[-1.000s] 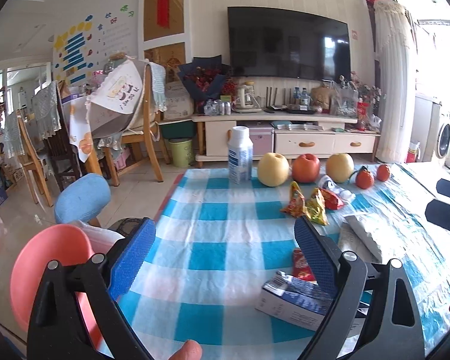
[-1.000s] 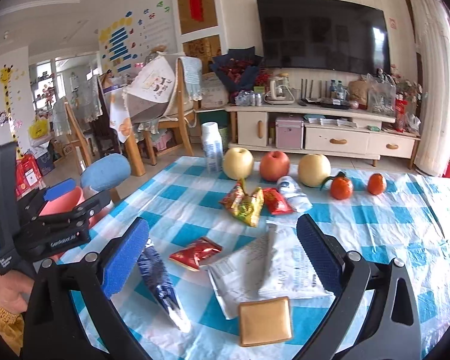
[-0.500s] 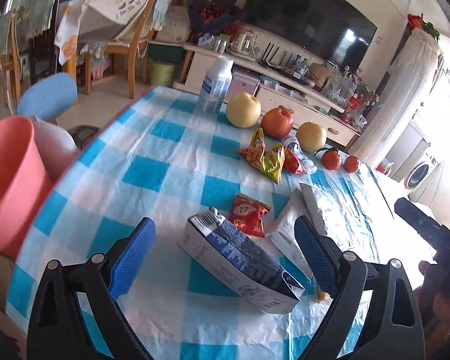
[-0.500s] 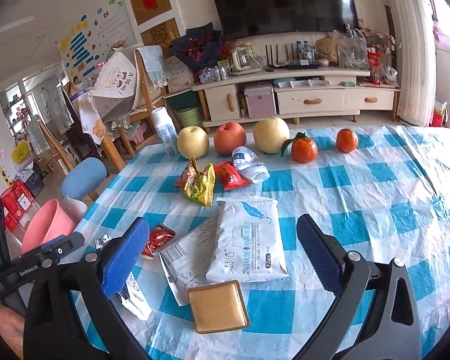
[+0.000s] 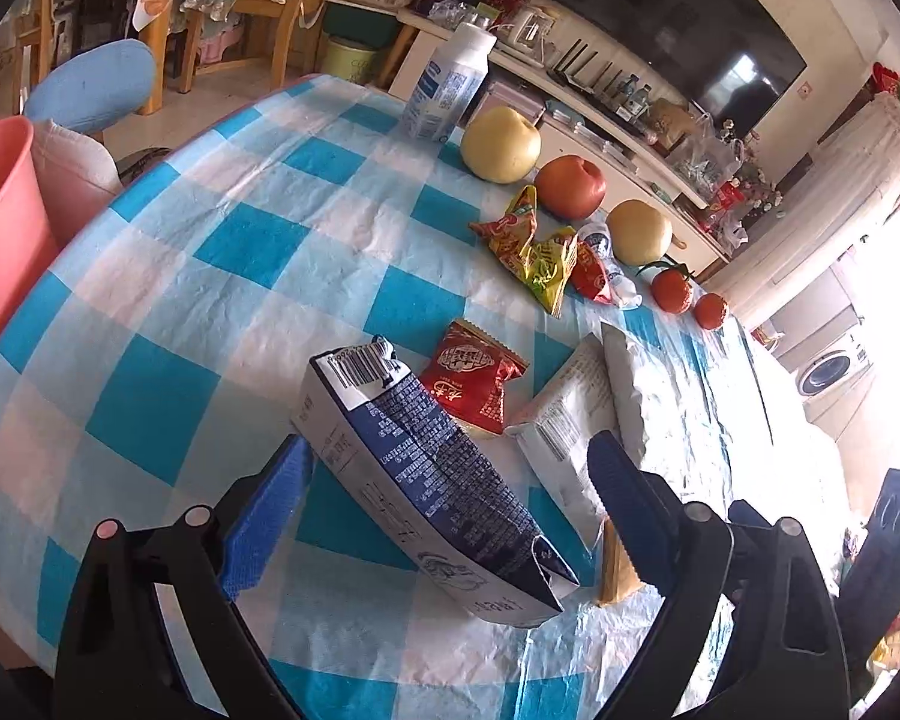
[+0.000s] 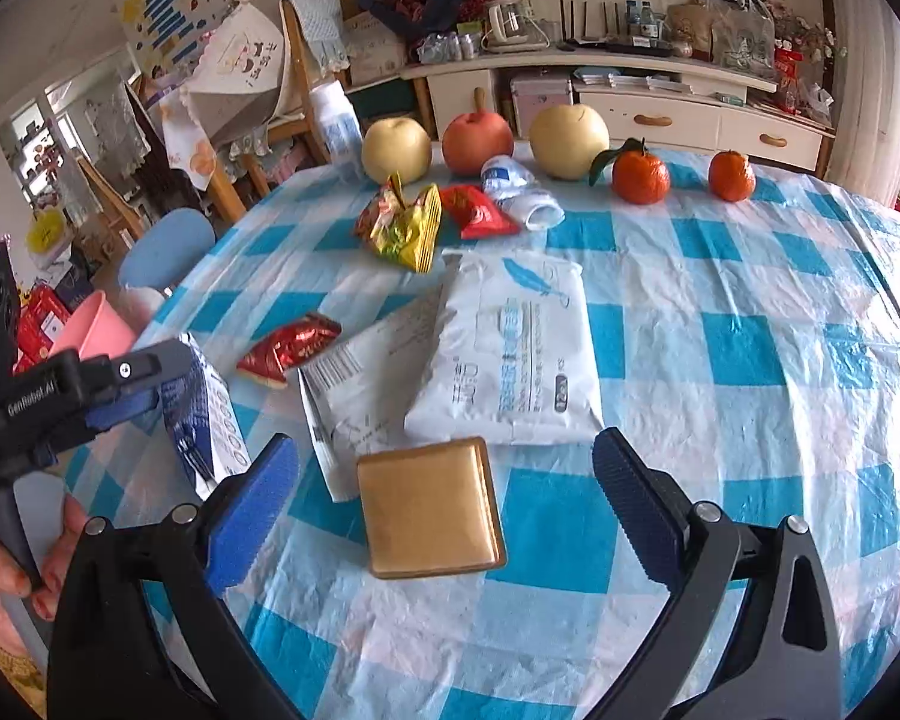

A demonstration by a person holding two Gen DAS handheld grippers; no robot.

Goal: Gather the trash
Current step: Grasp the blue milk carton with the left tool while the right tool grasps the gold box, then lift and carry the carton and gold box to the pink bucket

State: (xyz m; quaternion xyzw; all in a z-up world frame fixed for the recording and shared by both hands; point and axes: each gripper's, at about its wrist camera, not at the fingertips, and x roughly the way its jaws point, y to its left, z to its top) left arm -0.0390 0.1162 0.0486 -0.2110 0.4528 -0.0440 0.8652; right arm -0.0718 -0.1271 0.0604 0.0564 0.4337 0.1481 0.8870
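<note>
Blue carton (image 5: pixel 426 480) now between left fingers (image 5: pixel 267 510).

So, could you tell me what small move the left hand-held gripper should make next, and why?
Probably ease forward and close on the flattened milk carton. The left hand-held gripper is open with the carton lying between its fingers, and the pink bin waits at the table's left edge.

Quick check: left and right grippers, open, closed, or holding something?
Left gripper: open, jaws either side of the blue milk carton, not clamped.
Right gripper: open, holding nothing, above the gold packet.
</note>
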